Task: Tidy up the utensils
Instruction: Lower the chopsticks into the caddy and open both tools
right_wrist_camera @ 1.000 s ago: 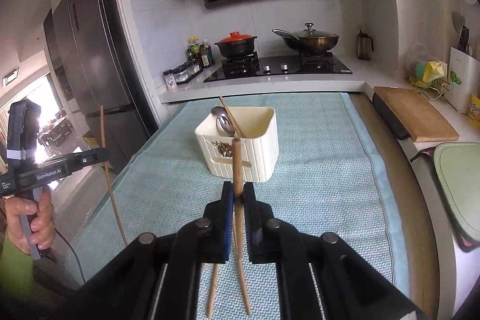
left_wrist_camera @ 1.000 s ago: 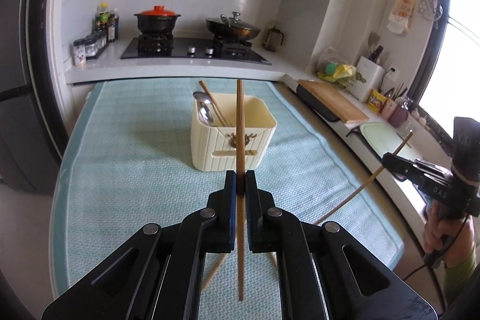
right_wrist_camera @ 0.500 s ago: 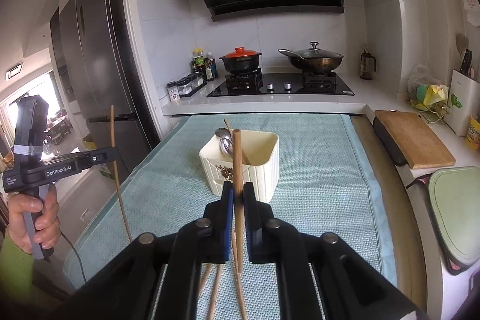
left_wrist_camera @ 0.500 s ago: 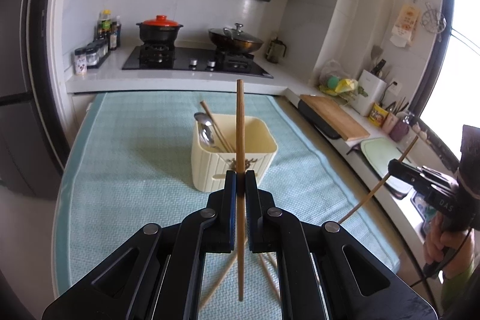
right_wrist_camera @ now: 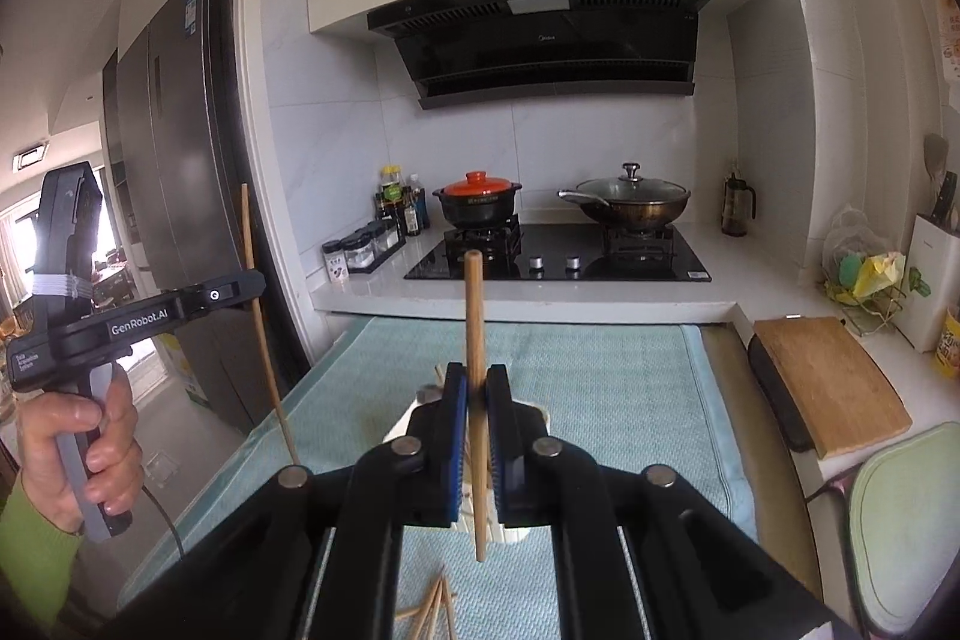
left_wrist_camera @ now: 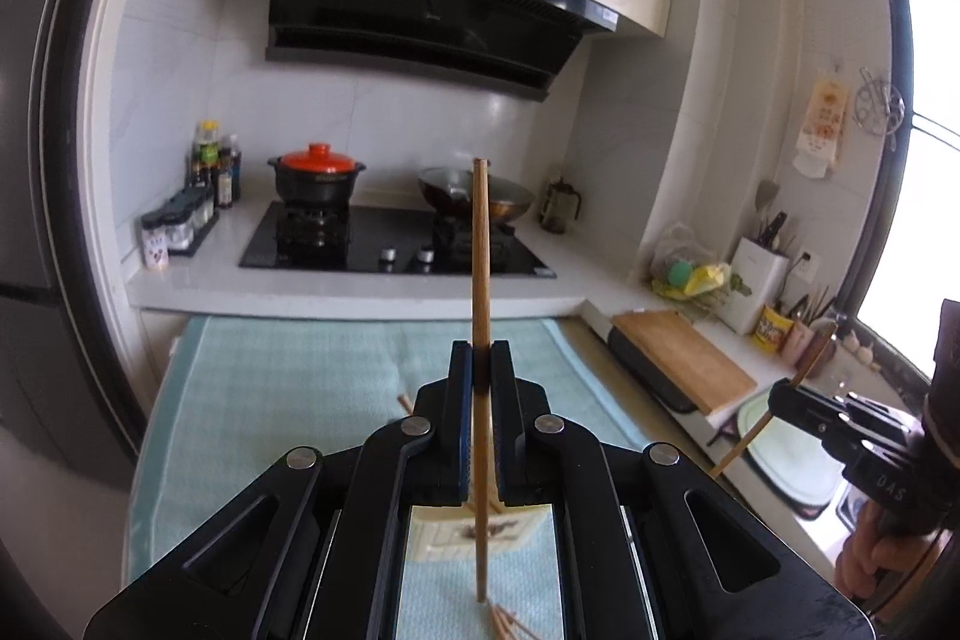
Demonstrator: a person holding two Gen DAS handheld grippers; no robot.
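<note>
the left gripper [left_wrist_camera: 480, 358] is clamped on a wooden chopstick [left_wrist_camera: 480, 268], its two black fingers pressed against the stick from either side. the stick stands nearly upright in the jaws, top end rising in front of the wok [left_wrist_camera: 477, 199] on the stove, bottom end hanging above the teal mat [left_wrist_camera: 270, 388]. in the right wrist view this same gripper shows at the left edge, held by a hand [right_wrist_camera: 84, 436] with a green sleeve, the stick slanting down toward the mat's edge.

the right gripper [right_wrist_camera: 476, 388] is likewise clamped on a second chopstick [right_wrist_camera: 474, 316], blue pads tight on it. that stick is nearly upright too, leaning slightly, with its top against the stove front and its lower tip above the mat. in the left wrist view the right gripper shows at the right edge, its stick tilted.

the cream holder [left_wrist_camera: 474, 532] sits on the mat directly below and behind both grippers, mostly hidden by their fingers; only part of its ribbed front wall shows in the left view and a bit of rim [right_wrist_camera: 540, 409] in the right. a few loose chopsticks [right_wrist_camera: 432, 604] lie fanned on the mat near the bottom of the frame, close to the holder.

a red-lidded pot [right_wrist_camera: 478, 199] stands on the stove beside the wok, and a cutting board [right_wrist_camera: 828, 382] lies on the counter to the right.
</note>
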